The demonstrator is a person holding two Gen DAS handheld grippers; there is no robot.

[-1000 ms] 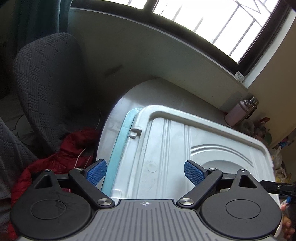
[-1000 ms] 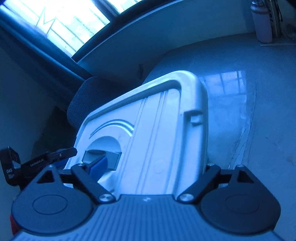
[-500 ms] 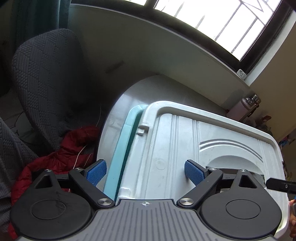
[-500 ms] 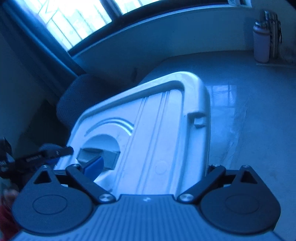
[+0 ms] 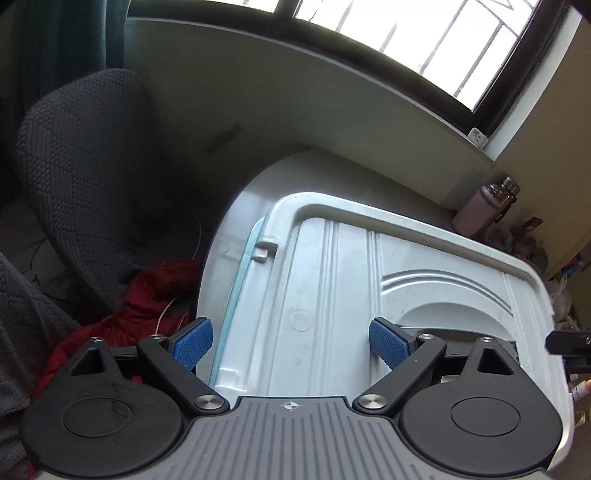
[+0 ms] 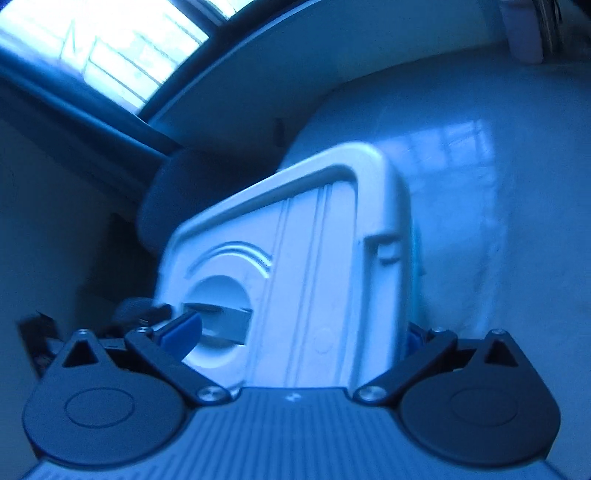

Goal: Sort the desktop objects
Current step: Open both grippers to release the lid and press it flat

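While the white plastic lid (image 5: 332, 295) fills the middle of the left wrist view, lying on a pale blue bin (image 5: 236, 288) whose rim shows as a thin strip along the lid's left edge, the left gripper (image 5: 291, 338) stands over its near end with its jaws wide apart. Its blue pads (image 5: 194, 339) straddle the lid's left portion without pressing on it; one sits off the left edge, the other by the recessed handle (image 5: 458, 317). The bin rests on a glossy white table (image 5: 236, 221). A dark grey chair (image 5: 81, 162) fills the left of the frame, a red garment (image 5: 147, 295) lies below it, and a pink bottle (image 5: 476, 210) stands at the upper right under the window (image 5: 424, 33).

In the blurred, blue-tinted right wrist view, the right gripper (image 6: 299, 332) has its jaws opening, with the lid (image 6: 306, 258) between them but clear of the pads. Its left pad (image 6: 183, 325) sits at the handle recess (image 6: 218, 314); the right pad is mostly hidden behind the lid's edge.
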